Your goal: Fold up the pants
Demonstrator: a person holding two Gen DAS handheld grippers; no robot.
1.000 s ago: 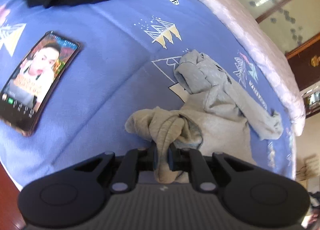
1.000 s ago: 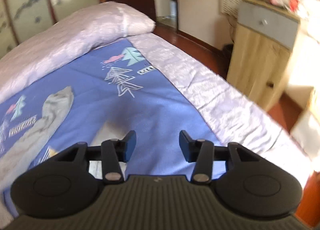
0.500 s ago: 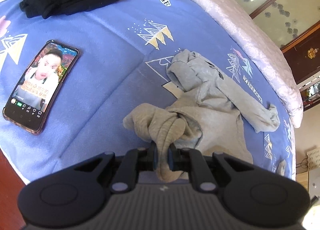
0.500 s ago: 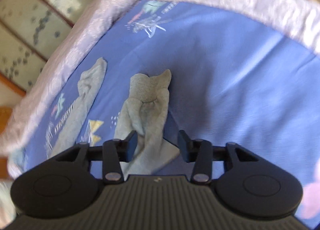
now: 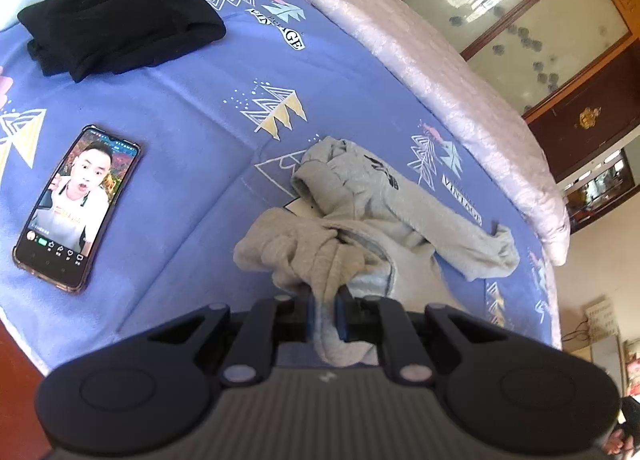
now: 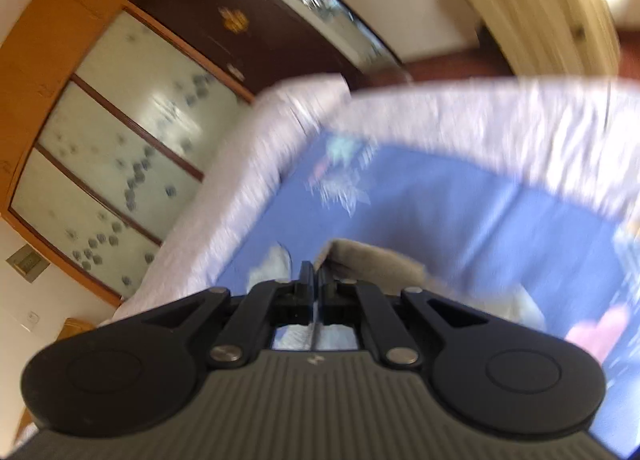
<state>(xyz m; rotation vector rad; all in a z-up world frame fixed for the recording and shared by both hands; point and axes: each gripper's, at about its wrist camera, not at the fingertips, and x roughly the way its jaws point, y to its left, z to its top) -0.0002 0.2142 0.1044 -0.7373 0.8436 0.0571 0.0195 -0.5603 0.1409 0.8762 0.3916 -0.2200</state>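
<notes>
Grey pants [image 5: 360, 195] lie crumpled on the blue bedsheet [image 5: 180, 107], one leg stretching away to the right. My left gripper [image 5: 322, 296] is shut on a bunched fold at their near end and holds it a little above the sheet. The right wrist view is blurred by motion. There my right gripper [image 6: 314, 272] has its jaws closing to a sliver, a thin edge of the grey pants [image 6: 376, 264] pinched between them. The cloth bulges out beside the right finger.
A lit phone [image 5: 76, 207] lies face up on the sheet at the left. A folded black garment [image 5: 120, 35] sits further back. A pale pink quilt [image 5: 420, 71] runs along the bed's far side before a wardrobe [image 5: 520, 19] with frosted doors.
My right gripper swung from bare sheet to the pants leg end, rolled, and closed on it. My left gripper rose slightly, still holding its bunch.
</notes>
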